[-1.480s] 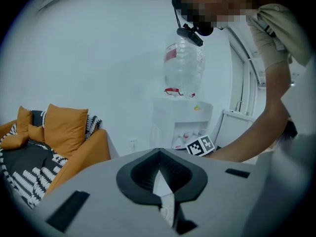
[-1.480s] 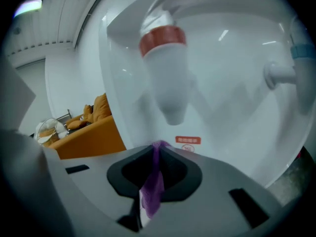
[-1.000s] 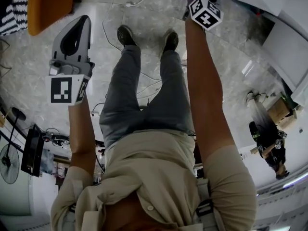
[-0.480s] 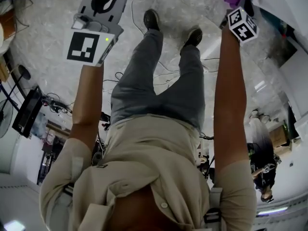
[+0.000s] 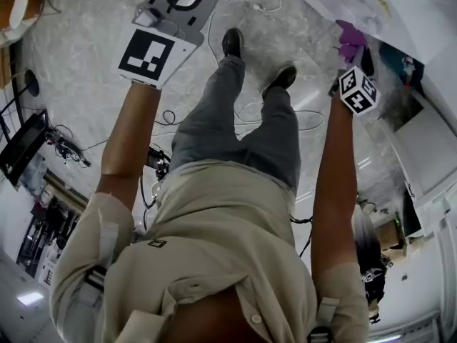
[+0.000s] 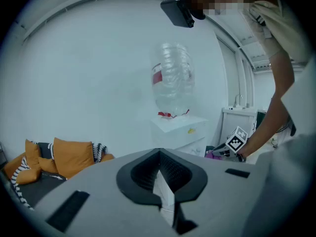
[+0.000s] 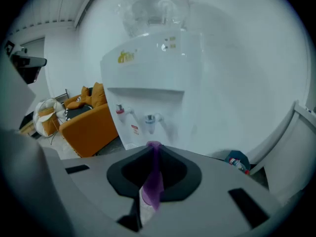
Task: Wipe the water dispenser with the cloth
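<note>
The right gripper [image 7: 152, 149] is closed tight on the cloth [image 7: 154, 181], a thin, limp purple strip pinched between the jaws, with a tuft poking out past the tips. The dispenser [image 7: 158, 68] lies straight ahead of it at 12 o'clock, near but not touching. It is a smooth, glossy white box with its long axis upright. A clear ribbed bottle [image 7: 157, 6] sits upside down on top, and two small taps [image 7: 134, 115], one red and one blue, stick out of a recess at about 11 o'clock from the jaw tips. The front panel faces the gripper squarely, so I judge the coming move to be a plain push forward and a little up, laying the cloth against the flat plastic above the taps. The loose tuft looks small, so only light contact is likely unless the jaws come very close to the panel. The left gripper [image 6: 159, 157] is closed too, with nothing between its jaws. From there the dispenser sits at 1 o'clock and well apart, with the right gripper showing low beside its body. The right hand is therefore clearly the nearer one. In the head view both arms reach out over a pale, speckled stone floor [image 5: 86, 84], the left toward 11 o'clock and the right toward 2 o'clock. An orange sofa [image 7: 86, 132] stands at 9 o'clock of the dispenser, just beside it.
</note>
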Action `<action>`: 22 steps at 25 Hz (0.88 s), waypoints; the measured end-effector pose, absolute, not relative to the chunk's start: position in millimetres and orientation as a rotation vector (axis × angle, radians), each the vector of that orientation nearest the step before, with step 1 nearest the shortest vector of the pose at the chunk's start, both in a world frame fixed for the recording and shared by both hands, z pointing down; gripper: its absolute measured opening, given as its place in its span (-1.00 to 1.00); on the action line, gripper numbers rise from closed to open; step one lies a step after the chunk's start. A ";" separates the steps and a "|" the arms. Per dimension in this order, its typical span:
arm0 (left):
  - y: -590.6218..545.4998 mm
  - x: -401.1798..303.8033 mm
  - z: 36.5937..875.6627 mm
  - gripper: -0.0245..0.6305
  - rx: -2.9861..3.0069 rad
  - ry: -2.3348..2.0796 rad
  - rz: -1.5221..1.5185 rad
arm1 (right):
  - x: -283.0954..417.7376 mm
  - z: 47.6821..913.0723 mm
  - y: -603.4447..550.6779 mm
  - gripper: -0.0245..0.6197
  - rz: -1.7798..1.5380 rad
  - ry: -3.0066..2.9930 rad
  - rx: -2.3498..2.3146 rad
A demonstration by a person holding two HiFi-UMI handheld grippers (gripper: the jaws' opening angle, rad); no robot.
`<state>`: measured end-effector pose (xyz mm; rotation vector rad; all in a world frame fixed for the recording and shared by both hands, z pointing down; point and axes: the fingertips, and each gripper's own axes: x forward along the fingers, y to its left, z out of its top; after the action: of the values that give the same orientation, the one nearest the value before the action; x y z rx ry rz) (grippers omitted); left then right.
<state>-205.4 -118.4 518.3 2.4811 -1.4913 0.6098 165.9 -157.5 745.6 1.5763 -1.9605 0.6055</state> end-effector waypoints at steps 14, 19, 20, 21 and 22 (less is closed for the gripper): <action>-59.9 -205.4 372.6 -0.87 2.529 -1.627 0.459 | 157.8 564.5 -98.7 -0.80 0.449 -2.124 1.455; -43.1 -195.5 332.4 -0.87 2.559 -1.646 0.444 | 161.8 491.5 -92.9 -0.80 0.382 -2.209 1.473; -40.4 -193.7 324.6 -0.87 2.568 -1.648 0.441 | 162.1 476.6 -92.5 -0.80 0.366 -2.226 1.479; -37.6 -192.2 316.6 -0.87 2.578 -1.649 0.438 | 162.1 461.6 -92.2 -0.80 0.347 -2.244 1.484; -34.9 -190.8 308.5 -0.87 2.589 -1.651 0.433 | 162.2 446.5 -91.4 -0.80 0.328 -2.260 1.490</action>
<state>-190.8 -34.9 308.5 2.5888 -1.6513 0.4330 162.2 -91.4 446.5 1.4900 -2.2599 0.3283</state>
